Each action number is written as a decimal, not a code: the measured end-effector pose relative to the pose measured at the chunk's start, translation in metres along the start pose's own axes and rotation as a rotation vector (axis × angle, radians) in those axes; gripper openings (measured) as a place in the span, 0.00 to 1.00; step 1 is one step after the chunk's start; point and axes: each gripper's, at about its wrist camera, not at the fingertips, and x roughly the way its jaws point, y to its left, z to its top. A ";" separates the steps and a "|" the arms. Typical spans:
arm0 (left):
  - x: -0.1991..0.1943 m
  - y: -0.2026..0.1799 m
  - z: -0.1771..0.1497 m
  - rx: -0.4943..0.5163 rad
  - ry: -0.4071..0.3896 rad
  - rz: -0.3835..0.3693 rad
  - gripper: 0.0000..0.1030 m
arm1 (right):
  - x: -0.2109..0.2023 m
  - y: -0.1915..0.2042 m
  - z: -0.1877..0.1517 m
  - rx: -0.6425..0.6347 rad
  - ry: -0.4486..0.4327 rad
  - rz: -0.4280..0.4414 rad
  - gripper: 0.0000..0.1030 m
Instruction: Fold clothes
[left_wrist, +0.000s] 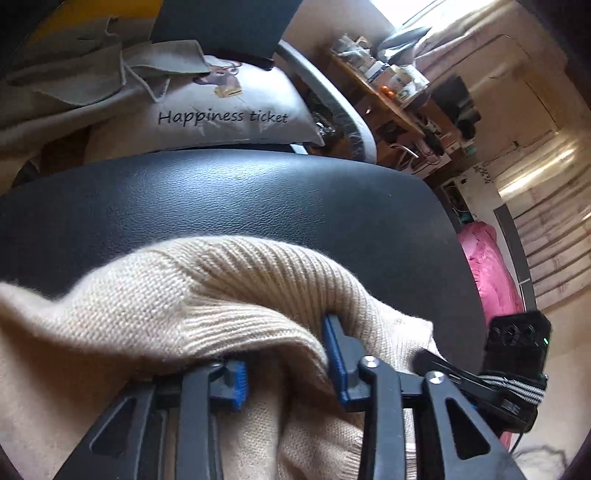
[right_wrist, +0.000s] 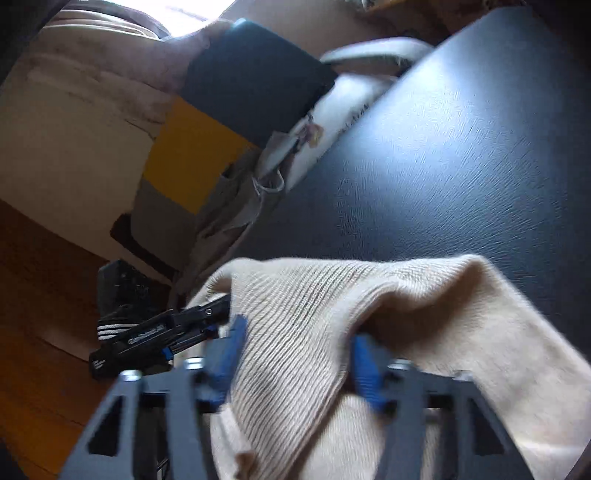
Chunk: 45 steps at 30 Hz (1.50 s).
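Note:
A beige knit sweater with a ribbed hem lies bunched at the near edge of a black leather-look table. My left gripper is shut on the ribbed hem, cloth draped over its blue pads. In the right wrist view the same sweater hangs over the black table. My right gripper is shut on the ribbed hem between its blue pads. The right gripper's body shows at the left wrist view's right edge, and the left gripper's body shows beside my right one.
Behind the table a white pillow reading "Happiness ticket" and grey cloth lie on a seat. A cluttered wooden shelf stands at the right, pink fabric beyond the table's right edge. Wooden floor lies left.

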 end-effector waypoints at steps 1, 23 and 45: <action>-0.002 0.001 -0.002 -0.005 -0.011 -0.008 0.15 | 0.005 -0.003 0.001 0.014 0.007 -0.007 0.30; -0.311 -0.095 -0.178 0.269 -0.557 -0.396 0.04 | -0.082 0.146 -0.085 -0.185 -0.148 0.221 0.19; -0.622 -0.165 -0.404 0.428 -1.301 -0.237 0.06 | -0.328 0.384 -0.245 -0.699 -0.504 0.719 0.10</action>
